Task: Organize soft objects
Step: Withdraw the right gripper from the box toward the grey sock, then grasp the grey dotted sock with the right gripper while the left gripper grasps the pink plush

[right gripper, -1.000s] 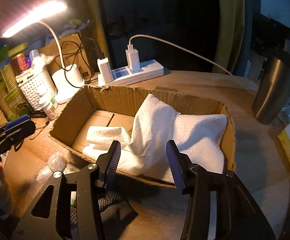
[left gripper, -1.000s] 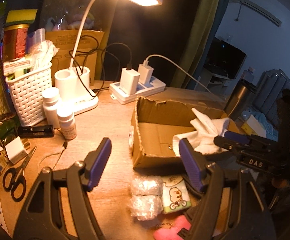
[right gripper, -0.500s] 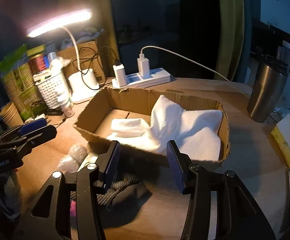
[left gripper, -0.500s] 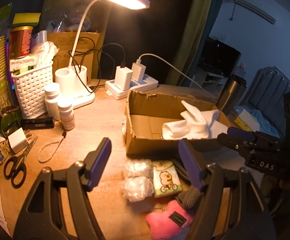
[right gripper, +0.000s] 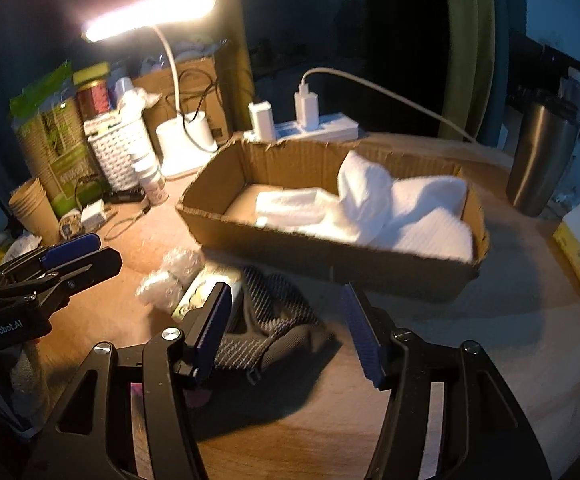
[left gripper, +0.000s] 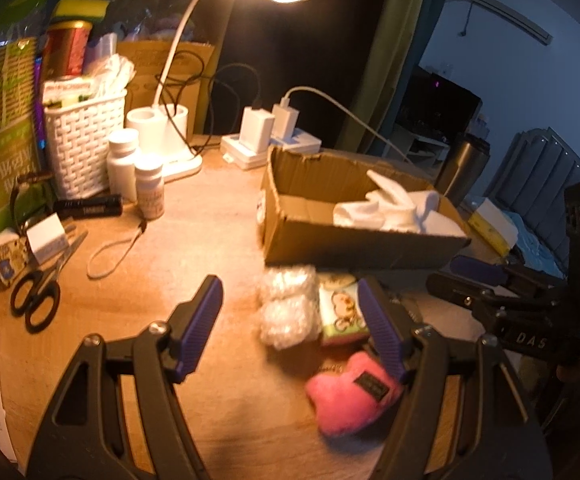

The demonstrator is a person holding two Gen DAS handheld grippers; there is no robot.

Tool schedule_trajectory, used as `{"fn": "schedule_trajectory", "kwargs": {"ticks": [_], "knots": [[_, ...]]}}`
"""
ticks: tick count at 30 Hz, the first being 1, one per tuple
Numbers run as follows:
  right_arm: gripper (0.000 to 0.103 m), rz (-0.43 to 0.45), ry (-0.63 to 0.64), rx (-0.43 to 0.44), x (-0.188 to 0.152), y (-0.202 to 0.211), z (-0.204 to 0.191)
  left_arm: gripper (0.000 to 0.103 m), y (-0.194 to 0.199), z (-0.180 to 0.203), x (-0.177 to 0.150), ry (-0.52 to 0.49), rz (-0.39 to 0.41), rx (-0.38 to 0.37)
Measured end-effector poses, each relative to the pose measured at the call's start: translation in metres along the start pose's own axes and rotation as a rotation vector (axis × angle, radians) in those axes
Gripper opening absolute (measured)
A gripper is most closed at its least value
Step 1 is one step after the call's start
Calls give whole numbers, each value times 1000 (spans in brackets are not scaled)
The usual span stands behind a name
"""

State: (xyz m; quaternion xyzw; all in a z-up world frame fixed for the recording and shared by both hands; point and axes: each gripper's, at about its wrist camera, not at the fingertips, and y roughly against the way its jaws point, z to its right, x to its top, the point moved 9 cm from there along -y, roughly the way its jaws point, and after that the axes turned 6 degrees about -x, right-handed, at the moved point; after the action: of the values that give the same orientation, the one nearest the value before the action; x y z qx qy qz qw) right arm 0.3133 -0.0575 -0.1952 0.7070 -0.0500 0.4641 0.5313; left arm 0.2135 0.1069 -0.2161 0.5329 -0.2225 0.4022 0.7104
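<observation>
Left claw [left gripper: 290,322] and right claw [right gripper: 285,330] both gape, empty.

**Soft things gathered before an open cardboard box**

The left gripper [left gripper: 290,324] hangs over the tabletop [left gripper: 193,248] with its jaws spread wide, holding nothing. A pink plush toy [left gripper: 350,400] lies just beside its right finger. Past it sit two clear-wrapped bundles [left gripper: 287,306] and a cartoon-printed packet [left gripper: 342,312], close against the cardboard box [left gripper: 354,244]. White cloths [left gripper: 390,210] lie inside the box. The right gripper [left gripper: 486,284] shows at the tabletop's right edge.
</observation>
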Motion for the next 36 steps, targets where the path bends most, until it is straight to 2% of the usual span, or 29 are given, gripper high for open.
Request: {"fn": "schedule_trajectory", "kwargs": {"ticks": [10,12,14,19,21,22,28,36], "knots": [[61,-93,2,36,-36,-27,-15,71,-5,-5,-26,11,-39,11],[65,-110,0,45,-42,-33,-17,71,-7,-3,-30,8,-49,13],[74,-134,-2,51,-49,-41,-18,71,-10,0,-34,1,-59,14],[75,-121,-33,83,-56,-43,-11,72,-15,11,-38,-25,-80,11],[70,-109,-13,87,-58,-42,-11,72,-17,16,-40,-36,-88,11],[62,-106,-13,90,-58,-41,-11,72,-19,18,-41,-42,-95,11],[46,-93,-18,130,-60,-37,-8,72,-27,33,-50,-77,-134,20],[38,-62,-69,121,-69,-24,19,72,-48,53,-66,-121,-211,33]]}}
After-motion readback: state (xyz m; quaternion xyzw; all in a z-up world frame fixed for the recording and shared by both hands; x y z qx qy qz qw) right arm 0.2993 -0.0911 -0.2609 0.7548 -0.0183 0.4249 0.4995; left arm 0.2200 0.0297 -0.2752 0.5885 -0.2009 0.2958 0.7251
